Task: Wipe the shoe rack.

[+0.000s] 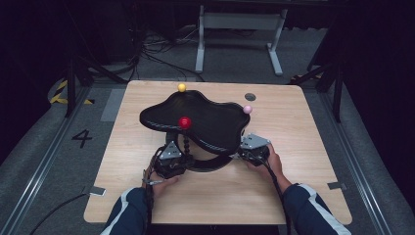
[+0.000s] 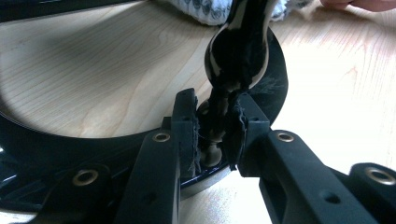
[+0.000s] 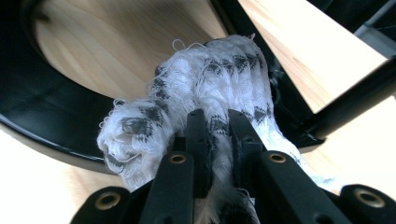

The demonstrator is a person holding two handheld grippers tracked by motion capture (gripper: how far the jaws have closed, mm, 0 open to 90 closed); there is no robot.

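Both sets of fingers clamp tight — left gripper (image 2: 217, 135) on a beaded black post (image 2: 238, 56), right gripper (image 3: 219, 140) on a white cloth (image 3: 205, 88).

Dark blue sleeves (image 1: 131, 208) with white stripes are worn on both forearms. Each black gripper, left (image 2: 216, 135) and right (image 3: 219, 140), is fitted with brass-coloured screws (image 2: 161, 137), and a grey three-cornered plate (image 1: 171, 150) is carried on top.

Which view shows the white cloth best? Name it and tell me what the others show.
The right gripper view: the frayed white cloth with dark checks sits bunched between the shut right gripper. The left gripper view catches a strip of it at the top edge. In the high view I cannot make it out.
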